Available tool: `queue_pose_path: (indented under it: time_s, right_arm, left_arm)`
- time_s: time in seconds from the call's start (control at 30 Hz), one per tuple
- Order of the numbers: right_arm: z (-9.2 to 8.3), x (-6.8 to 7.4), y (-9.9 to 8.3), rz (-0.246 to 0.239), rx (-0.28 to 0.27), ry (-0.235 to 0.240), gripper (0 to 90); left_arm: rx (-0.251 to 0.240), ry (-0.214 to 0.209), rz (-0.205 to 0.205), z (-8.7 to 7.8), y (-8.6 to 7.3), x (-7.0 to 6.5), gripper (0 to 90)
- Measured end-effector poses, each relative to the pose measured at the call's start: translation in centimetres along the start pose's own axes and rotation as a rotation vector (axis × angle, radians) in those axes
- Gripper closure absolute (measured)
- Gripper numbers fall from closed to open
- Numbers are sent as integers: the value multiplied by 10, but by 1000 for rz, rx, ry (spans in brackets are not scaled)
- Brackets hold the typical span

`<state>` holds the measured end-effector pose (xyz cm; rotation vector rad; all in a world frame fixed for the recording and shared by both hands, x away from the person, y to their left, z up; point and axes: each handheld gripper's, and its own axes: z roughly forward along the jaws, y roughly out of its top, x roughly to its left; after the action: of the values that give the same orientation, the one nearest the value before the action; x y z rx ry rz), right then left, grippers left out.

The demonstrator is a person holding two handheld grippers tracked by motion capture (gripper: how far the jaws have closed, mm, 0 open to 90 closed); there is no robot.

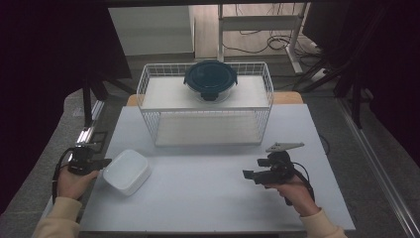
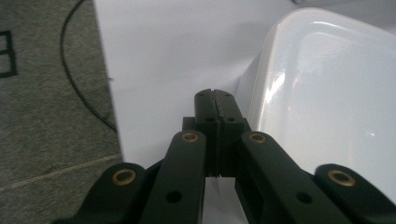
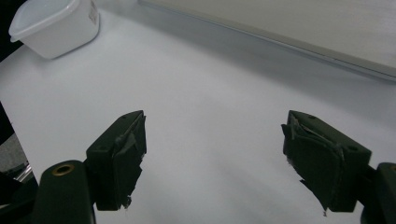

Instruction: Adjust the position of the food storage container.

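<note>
Resting just right of the left gripper (image 2: pixel 215 100), whose jaws were pressed together on nothing, the white container (image 1: pixel 126 171) sat at the table's (image 1: pixel 208 198) near-left. The right gripper (image 3: pixel 212 158), jaws wide and empty, was well apart. A wire basket (image 1: pixel 205 106) carried a dark-lidded, possibly glass, bowl (image 1: pixel 211 79) beyond.

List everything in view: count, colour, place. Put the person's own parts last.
table: 1, white, centre
wire rack: 1, white, far side of table
round container: 1, dark teal lid, on rack's top shelf
white container: 1, white, table's near left
left gripper: 1, black, shut, beside white container
right gripper: 1, black, open, over bare table at right
hands: 2, left and right, cream sleeves, bottom edge
</note>
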<state>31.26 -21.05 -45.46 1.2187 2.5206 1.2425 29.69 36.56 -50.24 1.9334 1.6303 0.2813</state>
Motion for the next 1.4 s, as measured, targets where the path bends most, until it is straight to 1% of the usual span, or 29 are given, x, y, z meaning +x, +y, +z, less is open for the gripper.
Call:
queue_pose_path:
  time_s: [0.17,0.2,0.3,0.37,0.43,0.53,0.63,0.77,0.87,1.0,1.1,1.27,1.37,1.4]
  right_arm:
    - [1,0,0,0,1,-5,208]
    - [2,1,0,-2,5,-4,208]
    - [3,2,-1,-6,10,-4,207]
    - [3,2,-1,-8,11,-5,207]
    - [3,2,-1,-9,10,-5,207]
    - [2,2,0,-8,7,-7,207]
    - [2,2,-1,-8,7,-8,207]
    - [2,2,0,-10,8,-10,207]
    - [2,3,-1,-10,9,-11,207]
    - [2,2,0,-11,6,-12,207]
    - [2,2,0,-9,5,-14,207]
    - [2,3,-1,-12,4,-19,207]
    - [2,2,-1,-11,3,-20,207]
    - [2,2,-1,-10,2,-22,207]
  left_arm:
    - [13,-28,18,4,-3,-16,900]
    - [20,-40,24,6,-4,-21,900]
    - [38,-46,32,9,-6,-31,900]
    - [42,-63,34,10,-8,-36,900]
    - [42,-95,31,10,-11,-42,900]
    - [47,-120,28,10,-15,-51,900]
    - [55,-148,24,11,-16,-58,900]
    - [70,-172,35,14,-17,-69,900]
    - [71,-185,38,15,-17,-75,900]
    - [73,-220,35,16,-17,-81,899]
    - [80,-235,47,17,-18,-87,899]
    - [85,-268,55,19,-18,-97,898]
    - [94,-292,58,22,-18,-105,898]
    - [95,-295,59,23,-17,-107,898]
